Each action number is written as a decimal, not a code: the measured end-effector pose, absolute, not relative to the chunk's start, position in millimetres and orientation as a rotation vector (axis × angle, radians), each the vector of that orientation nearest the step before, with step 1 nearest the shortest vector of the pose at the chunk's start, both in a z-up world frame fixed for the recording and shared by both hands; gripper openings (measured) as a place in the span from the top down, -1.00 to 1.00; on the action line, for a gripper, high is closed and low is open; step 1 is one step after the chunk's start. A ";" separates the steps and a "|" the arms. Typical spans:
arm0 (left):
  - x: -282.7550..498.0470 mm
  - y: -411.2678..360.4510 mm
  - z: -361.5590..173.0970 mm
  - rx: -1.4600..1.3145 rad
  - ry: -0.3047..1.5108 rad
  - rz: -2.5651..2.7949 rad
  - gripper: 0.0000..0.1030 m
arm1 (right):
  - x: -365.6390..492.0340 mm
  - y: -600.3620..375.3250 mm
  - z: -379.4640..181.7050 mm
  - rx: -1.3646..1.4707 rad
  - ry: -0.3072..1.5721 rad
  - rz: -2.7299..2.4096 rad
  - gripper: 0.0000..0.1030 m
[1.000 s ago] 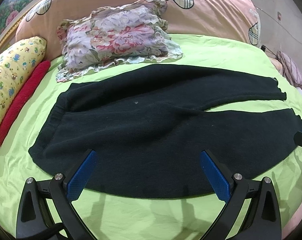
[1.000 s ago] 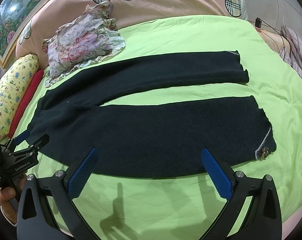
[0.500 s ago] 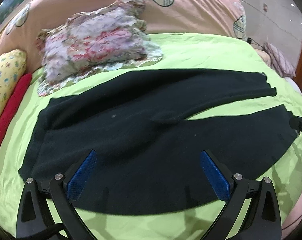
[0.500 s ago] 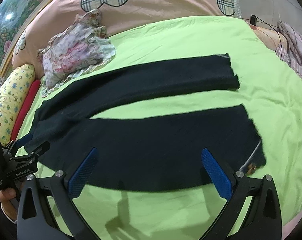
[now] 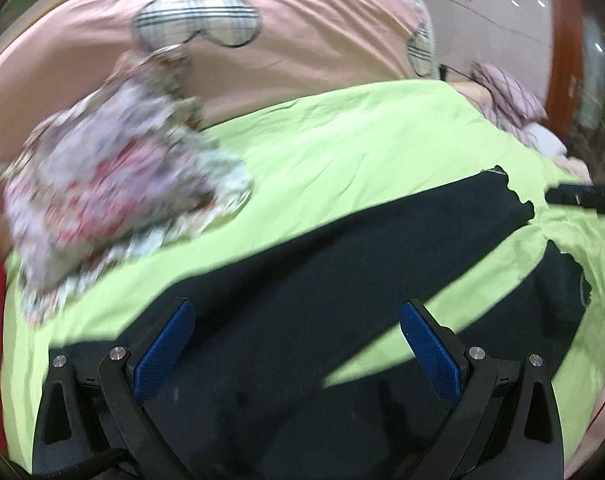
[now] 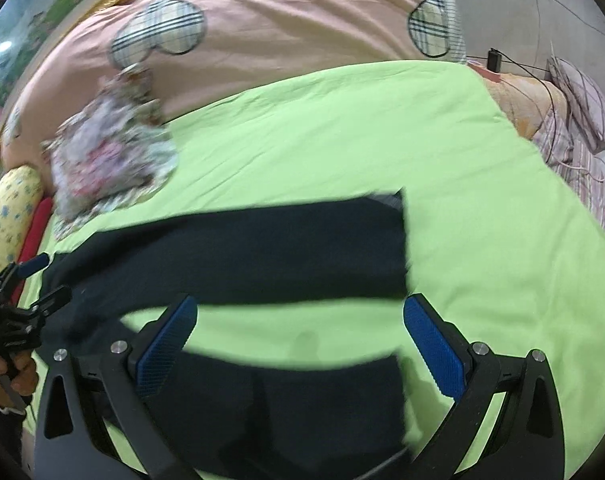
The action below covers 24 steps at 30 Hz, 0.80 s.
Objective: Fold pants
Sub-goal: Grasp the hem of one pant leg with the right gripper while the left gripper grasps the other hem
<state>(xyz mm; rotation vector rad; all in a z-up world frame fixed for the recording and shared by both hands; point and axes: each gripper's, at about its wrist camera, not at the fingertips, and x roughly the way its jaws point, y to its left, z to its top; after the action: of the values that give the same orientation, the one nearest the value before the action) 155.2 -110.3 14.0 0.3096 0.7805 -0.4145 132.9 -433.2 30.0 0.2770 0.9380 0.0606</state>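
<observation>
Bare green sheet (image 6: 482,208) beyond pants (image 6: 262,252) cuffs; legs lengthwise, away from floral pillow (image 6: 110,156). Left gripper (image 5: 296,344), right gripper (image 6: 300,340): jaws spread, empty.

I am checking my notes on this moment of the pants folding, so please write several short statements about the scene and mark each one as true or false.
1. The dark pants lie spread on a lime-green sheet. True.
2. The two legs lie stacked, one on the other. False: a strip of green sheet shows between them.
3. The left gripper is shut on the waistband. False: its jaws stand wide apart and hold nothing.
4. The right gripper is open, with its blue pads over the pants. True.
5. A floral cloth lies beyond the pants, near the pink pillow. True.
6. The floral cloth lies on top of the pants. False: green sheet separates them.
</observation>
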 end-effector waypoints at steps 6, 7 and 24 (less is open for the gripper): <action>219.6 -149.5 -8.1 0.426 0.841 -0.504 -0.99 | 195.4 -460.1 7.5 0.257 1.019 0.058 -0.99; 227.6 -153.7 -12.0 0.439 0.852 -0.516 -0.99 | 201.0 -462.1 4.2 0.243 1.030 0.048 -0.98; 263.6 -180.8 -47.8 0.456 1.033 -0.777 0.88 | 221.9 -477.6 -10.0 0.285 1.054 0.123 0.81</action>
<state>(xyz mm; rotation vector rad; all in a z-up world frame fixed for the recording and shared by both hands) 263.6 -180.8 -47.8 0.4555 1.0326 -0.7768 221.9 -477.6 -10.0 0.2855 1.0545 0.1229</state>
